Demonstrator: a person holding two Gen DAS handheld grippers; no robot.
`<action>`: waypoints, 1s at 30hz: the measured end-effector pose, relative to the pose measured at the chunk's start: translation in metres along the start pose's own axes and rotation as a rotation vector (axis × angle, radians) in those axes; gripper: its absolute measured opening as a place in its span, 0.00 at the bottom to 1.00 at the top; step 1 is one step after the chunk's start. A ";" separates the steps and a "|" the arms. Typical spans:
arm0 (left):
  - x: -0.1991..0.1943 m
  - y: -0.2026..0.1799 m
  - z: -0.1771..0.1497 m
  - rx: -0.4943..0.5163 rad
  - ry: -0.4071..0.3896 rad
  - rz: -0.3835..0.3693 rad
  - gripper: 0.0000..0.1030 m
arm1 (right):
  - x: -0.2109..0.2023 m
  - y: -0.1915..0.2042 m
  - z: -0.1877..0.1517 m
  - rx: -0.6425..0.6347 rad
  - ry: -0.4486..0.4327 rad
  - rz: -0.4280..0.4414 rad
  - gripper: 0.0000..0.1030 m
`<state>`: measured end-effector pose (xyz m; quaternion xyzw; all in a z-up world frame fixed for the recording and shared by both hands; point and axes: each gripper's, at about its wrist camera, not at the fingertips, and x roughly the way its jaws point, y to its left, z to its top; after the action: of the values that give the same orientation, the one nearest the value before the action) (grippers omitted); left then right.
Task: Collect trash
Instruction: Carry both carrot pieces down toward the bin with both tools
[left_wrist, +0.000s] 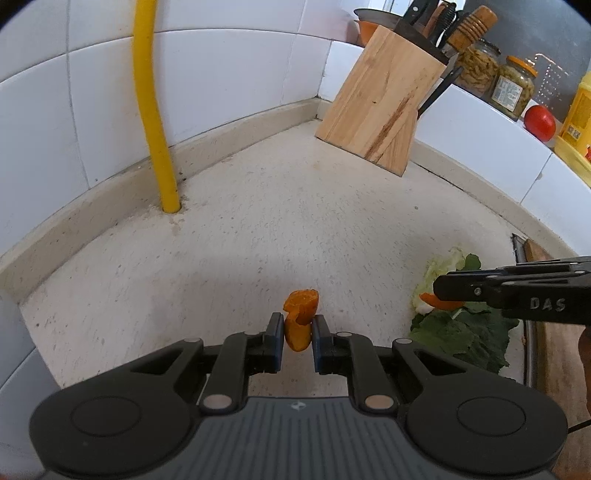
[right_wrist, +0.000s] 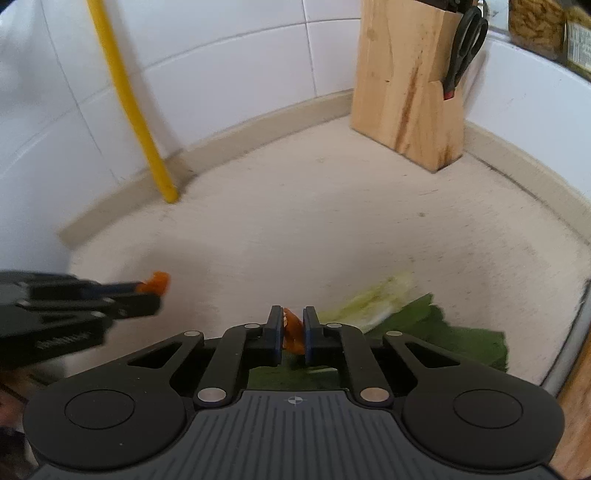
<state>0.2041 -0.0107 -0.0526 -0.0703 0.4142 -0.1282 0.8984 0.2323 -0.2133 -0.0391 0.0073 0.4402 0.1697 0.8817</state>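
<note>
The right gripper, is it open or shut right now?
Shut: the right gripper has its pads pressed on an orange peel scrap above the green leaves.

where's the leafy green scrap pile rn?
The leafy greens lie on the counter's right side in the left wrist view, directly under the right gripper, near the counter edge.

The left gripper points steeply down and forward, its jaws nearly together and pinched on an orange peel that sticks up above the fingertips. The right gripper tilts down at much the same angle, jaws drawn close and pressed on a second orange scrap. The two grippers sit side by side, near each other but apart. In the left wrist view a bit of the hand holding the right gripper shows at the edge.
</note>
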 end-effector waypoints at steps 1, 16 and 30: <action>-0.001 0.001 -0.001 -0.002 0.000 -0.001 0.11 | -0.003 0.000 0.000 0.012 -0.003 0.020 0.14; 0.005 -0.004 -0.016 0.032 0.033 0.026 0.15 | 0.018 0.007 -0.011 -0.040 0.057 0.057 0.44; 0.003 -0.013 -0.011 0.057 0.001 0.011 0.11 | 0.015 0.011 0.010 -0.090 0.118 0.023 0.08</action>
<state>0.1950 -0.0239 -0.0586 -0.0425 0.4113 -0.1350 0.9005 0.2450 -0.1966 -0.0429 -0.0372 0.4833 0.1994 0.8516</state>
